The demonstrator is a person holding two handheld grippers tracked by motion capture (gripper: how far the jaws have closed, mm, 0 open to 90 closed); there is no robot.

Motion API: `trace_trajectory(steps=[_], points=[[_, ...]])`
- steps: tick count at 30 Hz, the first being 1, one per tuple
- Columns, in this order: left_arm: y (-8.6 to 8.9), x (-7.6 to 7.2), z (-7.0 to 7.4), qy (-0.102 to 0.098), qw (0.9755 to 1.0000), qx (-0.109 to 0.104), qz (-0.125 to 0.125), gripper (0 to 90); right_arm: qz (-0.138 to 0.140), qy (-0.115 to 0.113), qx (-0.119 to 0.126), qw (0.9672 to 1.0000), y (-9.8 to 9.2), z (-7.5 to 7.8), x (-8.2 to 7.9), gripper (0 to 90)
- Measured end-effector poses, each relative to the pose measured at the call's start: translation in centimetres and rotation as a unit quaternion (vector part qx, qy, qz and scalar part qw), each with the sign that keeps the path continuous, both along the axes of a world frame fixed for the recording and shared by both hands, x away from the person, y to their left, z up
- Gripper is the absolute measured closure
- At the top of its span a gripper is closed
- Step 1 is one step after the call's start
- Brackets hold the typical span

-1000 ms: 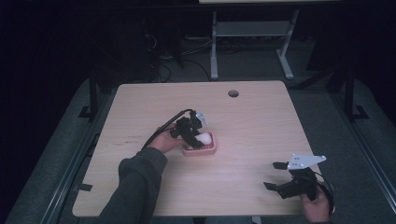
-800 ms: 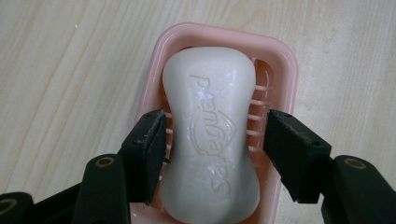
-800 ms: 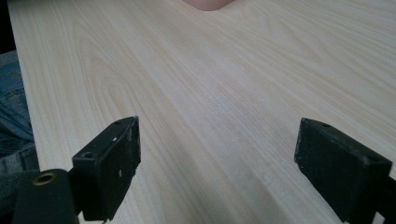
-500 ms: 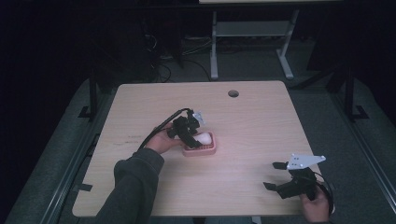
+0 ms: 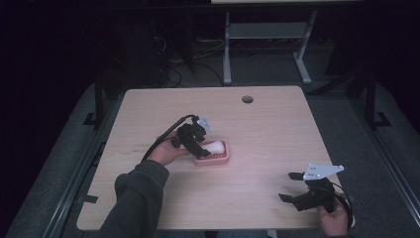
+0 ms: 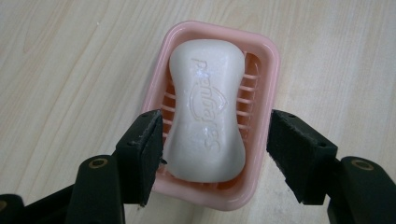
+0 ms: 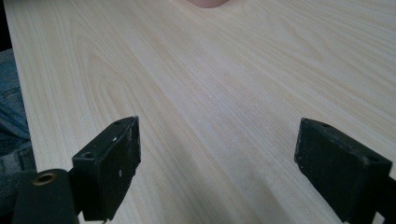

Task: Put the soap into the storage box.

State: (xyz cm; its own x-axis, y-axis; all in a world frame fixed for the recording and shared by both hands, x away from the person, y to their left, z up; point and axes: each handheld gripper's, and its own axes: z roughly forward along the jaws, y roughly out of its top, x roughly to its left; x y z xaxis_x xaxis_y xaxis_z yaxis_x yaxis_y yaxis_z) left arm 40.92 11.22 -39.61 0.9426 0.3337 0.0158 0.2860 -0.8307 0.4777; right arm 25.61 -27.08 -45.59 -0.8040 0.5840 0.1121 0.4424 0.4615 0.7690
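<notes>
Waisted white soap bar (image 6: 205, 112) (embossed lettering), ribbed pink plastic dish (image 6: 266, 70), left tongs (image 6: 215, 156) apart astride, right tongs (image 7: 217, 170) apart.

— What stands on the table (image 5: 267, 129)?

— The pink soap dish (image 5: 214, 158) with the white soap (image 6: 205, 116), left of centre, and the left gripper (image 5: 200, 141) over it, jaws apart on either side of the bar.

— And elsewhere?

— Bare wood along the far edge, save a small cable hole (image 5: 247, 99). The middle lies open across to the right gripper (image 5: 292, 187), spread wide near the near right corner.
</notes>
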Motion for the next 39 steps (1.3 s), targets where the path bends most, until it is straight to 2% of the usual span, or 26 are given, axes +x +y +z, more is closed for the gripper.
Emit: trace_trajectory(steps=[5, 13, 17, 39], points=[[0.3, -0.2, 0.0, 0.001, 1.0000, 0.007, 0.001, 34.4, -0.003, 0.001, 0.001, 1.0000, -0.1, 0.0, 0.0, 14.2], [1.3, -1.0, 0.3, -0.002, 1.0000, -0.005, 0.006, 33.9, -0.005, -0.001, -0.001, 1.0000, -0.1, 0.0, 0.0, 14.1], [1.7, -1.3, 0.1, 0.004, 0.9999, -0.001, 0.009, 32.9, -0.005, 0.000, -0.001, 1.0000, -0.1, 0.0, 0.0, 14.2], [3.4, -2.7, 0.0, 0.001, 0.9999, -0.001, 0.015, 29.6, -0.013, 0.001, -0.004, 0.9999, -0.1, -0.1, 0.0, 14.1]])
